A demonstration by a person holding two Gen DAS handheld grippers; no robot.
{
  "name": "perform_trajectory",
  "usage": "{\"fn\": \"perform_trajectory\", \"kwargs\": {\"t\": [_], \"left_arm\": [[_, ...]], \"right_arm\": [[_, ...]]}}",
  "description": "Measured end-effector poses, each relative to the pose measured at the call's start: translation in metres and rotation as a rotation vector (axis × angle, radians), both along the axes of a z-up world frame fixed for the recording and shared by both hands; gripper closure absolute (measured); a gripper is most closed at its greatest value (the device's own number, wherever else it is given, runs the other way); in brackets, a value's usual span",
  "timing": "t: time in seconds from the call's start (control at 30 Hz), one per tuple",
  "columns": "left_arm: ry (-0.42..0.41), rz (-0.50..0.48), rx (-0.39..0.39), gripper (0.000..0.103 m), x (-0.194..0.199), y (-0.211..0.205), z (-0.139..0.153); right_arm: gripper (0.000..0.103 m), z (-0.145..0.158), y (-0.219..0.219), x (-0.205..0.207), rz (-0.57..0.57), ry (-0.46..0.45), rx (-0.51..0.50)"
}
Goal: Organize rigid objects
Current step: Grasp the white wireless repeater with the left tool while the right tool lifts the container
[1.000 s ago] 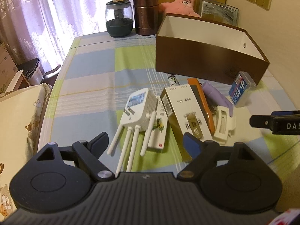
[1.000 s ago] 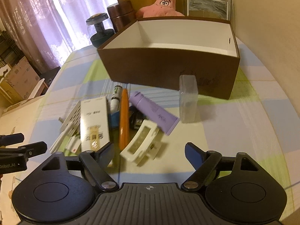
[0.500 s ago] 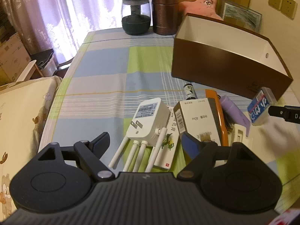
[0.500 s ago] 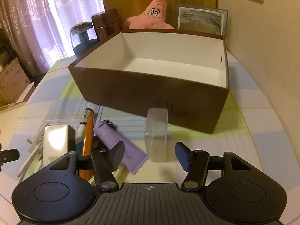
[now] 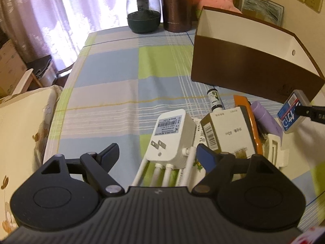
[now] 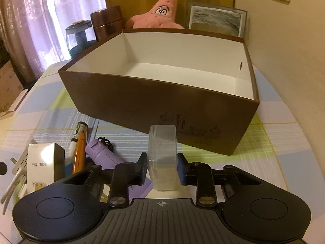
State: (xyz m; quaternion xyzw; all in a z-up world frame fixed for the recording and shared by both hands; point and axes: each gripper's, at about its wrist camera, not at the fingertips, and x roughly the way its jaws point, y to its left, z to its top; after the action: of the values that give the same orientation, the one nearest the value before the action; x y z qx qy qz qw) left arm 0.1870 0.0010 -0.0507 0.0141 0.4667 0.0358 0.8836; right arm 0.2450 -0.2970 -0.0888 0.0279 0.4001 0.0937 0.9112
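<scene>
A: Where is the clear plastic case (image 6: 162,158) relative to the right claw (image 6: 162,168)?

B: Right between its fingers (image 6: 142,169), standing on edge, with both pads pressed against its sides. The left wrist view shows its blue printed face (image 5: 291,113) just in front of the brown box (image 5: 243,69).

A: And what has changed?

B: Half a second ago the right claw was spread with the case ahead of it and untouched; now it has closed in and is pinching the case. A second ago it was farther back, over the white clip.

A: What about the left claw (image 5: 157,156)?

B: It is spread wide and holds nothing. It hangs above the white plug-in router (image 5: 170,136), whose antennas point toward the camera. The view has crept closer to the router over the last second.

A: What lies beyond on the table (image 5: 113,81)?

B: To the right of the router are a white carton (image 5: 227,132), an orange pen (image 5: 246,118), a lilac tube (image 5: 266,118) and a white clip (image 5: 275,150). Then comes the open brown box (image 6: 154,101), white inside. Behind it are a glass jar (image 5: 143,12), a copper canister (image 5: 176,6) and a pink starfish plush (image 6: 160,14).
</scene>
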Motion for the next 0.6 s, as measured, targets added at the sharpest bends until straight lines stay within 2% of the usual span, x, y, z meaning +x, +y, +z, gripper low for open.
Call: {"fn": "perform_trajectory", "kwargs": {"t": [0.1, 0.3, 0.6], "left_arm": [[0.018, -0.048, -0.019, 0.029, 0.008, 0.009, -0.006], [0.067, -0.158, -0.091, 0.029, 0.027, 0.021, -0.021], [0.133, -0.181, -0.219, 0.031, 0.061, 0.037, -0.041]], "right_arm": [[0.076, 0.004, 0.001, -0.007, -0.028, -0.016, -0.017], [0.076, 0.007, 0.001, -0.026, -0.105, 0.007, -0.009], [0.076, 0.006, -0.002, -0.047, -0.212, 0.027, -0.004]]}}
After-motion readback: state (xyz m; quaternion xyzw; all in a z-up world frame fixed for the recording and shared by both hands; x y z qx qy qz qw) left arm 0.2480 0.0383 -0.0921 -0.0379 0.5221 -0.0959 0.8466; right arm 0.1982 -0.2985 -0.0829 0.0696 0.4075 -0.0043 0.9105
